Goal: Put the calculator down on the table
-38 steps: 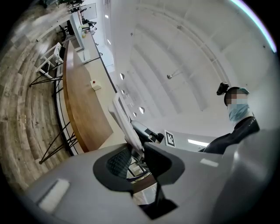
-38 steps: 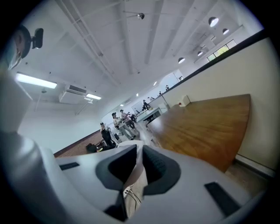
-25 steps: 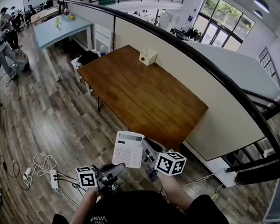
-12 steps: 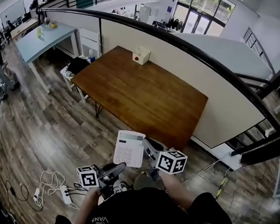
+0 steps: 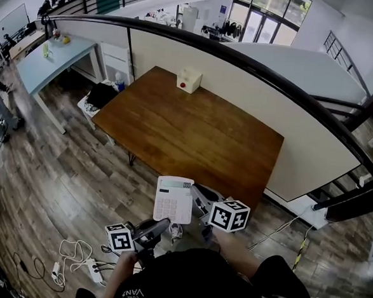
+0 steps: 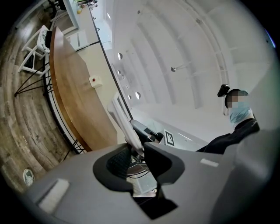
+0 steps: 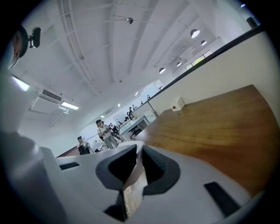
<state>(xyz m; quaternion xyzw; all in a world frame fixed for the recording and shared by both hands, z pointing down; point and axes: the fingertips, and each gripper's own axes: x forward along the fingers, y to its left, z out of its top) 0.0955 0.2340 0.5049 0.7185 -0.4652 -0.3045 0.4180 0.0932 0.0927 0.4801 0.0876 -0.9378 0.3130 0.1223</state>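
The white calculator (image 5: 173, 200) hangs in the air over the wooden floor, short of the near edge of the brown table (image 5: 187, 132). My left gripper (image 5: 157, 226) is shut on its lower edge; in the left gripper view the calculator (image 6: 124, 120) stands edge-on between the pads. At its right side my right gripper (image 5: 197, 202) is closed on a thin pale strip (image 7: 136, 168), which looks like the calculator's edge. The table (image 7: 214, 127) fills the right gripper view ahead.
A small white box with a red button (image 5: 189, 79) stands at the table's far edge, against a cream partition with a black rail (image 5: 243, 60). A power strip and cables (image 5: 79, 265) lie on the floor at left. A pale blue table (image 5: 56, 56) stands far left.
Both grippers and the calculator have come nearer to the table together, with the hold unchanged. The floor cables have slid back and to the right in the head view.
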